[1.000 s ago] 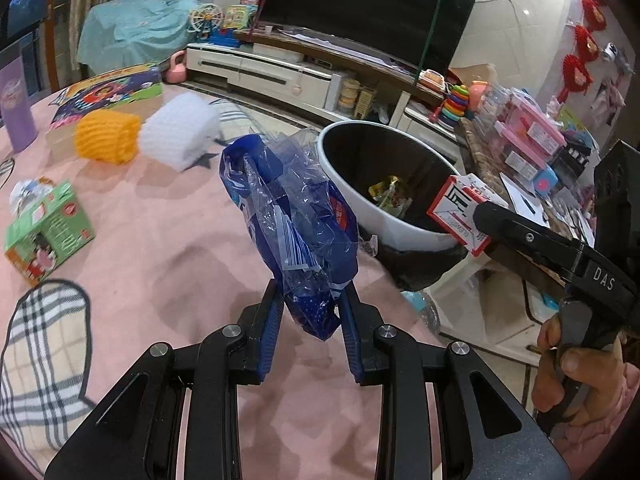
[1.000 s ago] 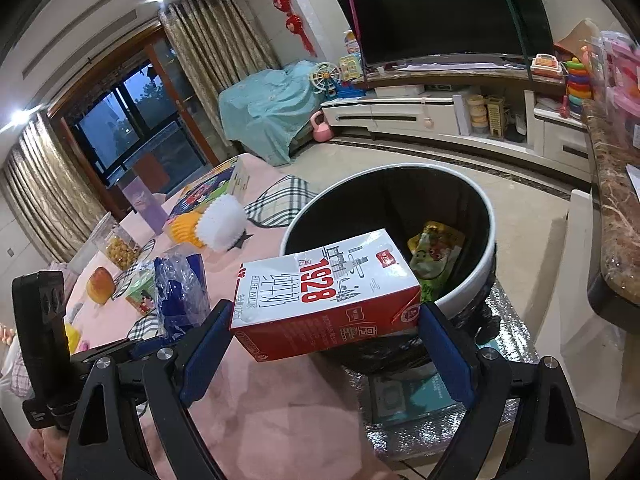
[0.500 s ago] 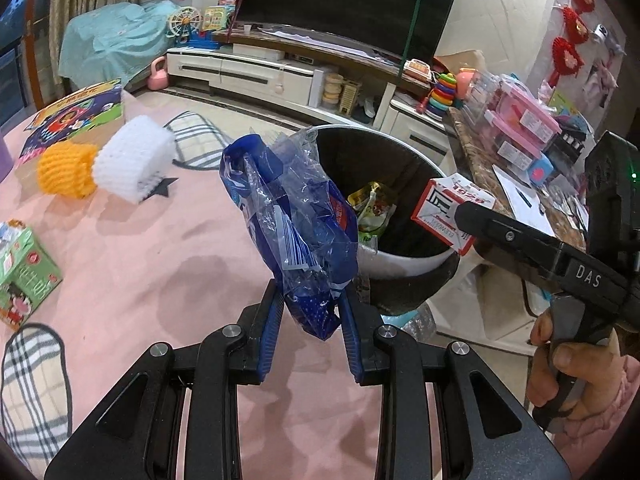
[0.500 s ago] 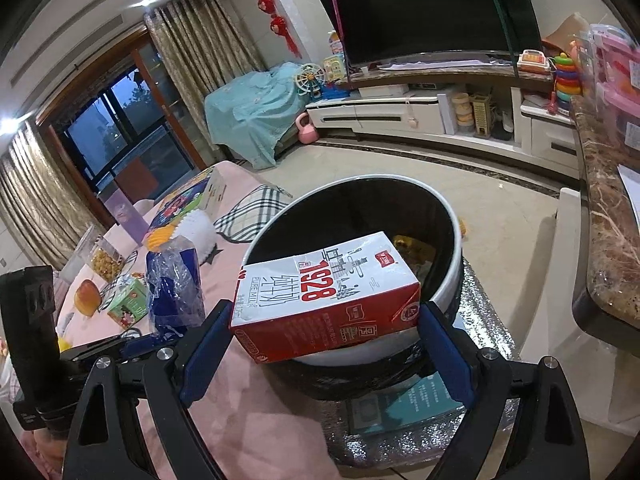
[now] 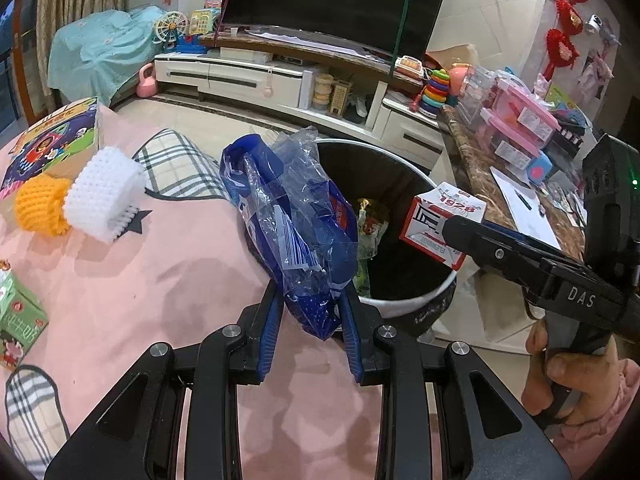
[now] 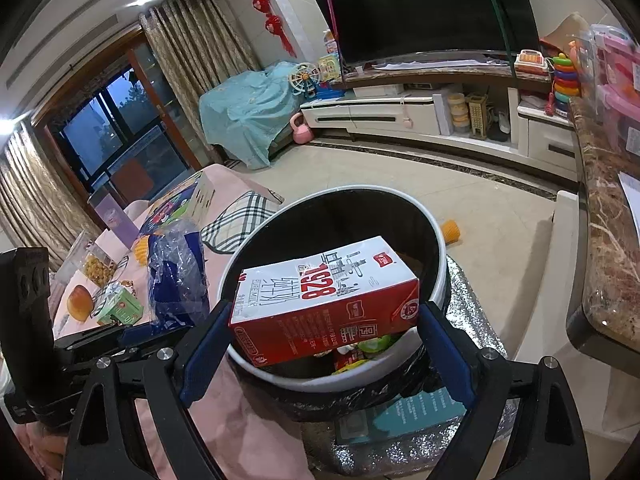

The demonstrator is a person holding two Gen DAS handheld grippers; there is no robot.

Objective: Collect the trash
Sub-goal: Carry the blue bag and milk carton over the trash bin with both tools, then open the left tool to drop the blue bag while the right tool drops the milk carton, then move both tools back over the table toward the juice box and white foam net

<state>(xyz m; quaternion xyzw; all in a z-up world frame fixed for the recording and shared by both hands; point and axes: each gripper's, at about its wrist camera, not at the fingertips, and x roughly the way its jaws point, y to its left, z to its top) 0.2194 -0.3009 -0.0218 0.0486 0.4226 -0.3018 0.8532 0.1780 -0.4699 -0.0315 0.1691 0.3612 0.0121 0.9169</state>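
The black waste bin (image 6: pixel 434 236) stands beside the pink worktop (image 5: pixel 168 280), some wrappers already inside. The right tongs (image 6: pixel 324 344) clamp a red milk carton (image 6: pixel 328 300) above its mouth; released askew, it could catch the rim and tumble outside. The left tongs (image 5: pixel 312 320) pinch a crumpled blue plastic bag (image 5: pixel 292 228) near the bin's edge, light enough to cling or drift onto the worktop.

We see a red-and-white milk carton (image 6: pixel 324 300), a blue and clear crinkled plastic bag (image 5: pixel 296 232), a white-rimmed bin (image 6: pixel 438 280) with black liner, a pink bench cloth (image 5: pixel 160 280) with grey plaid patches, and blue claw pads (image 5: pixel 270 332).
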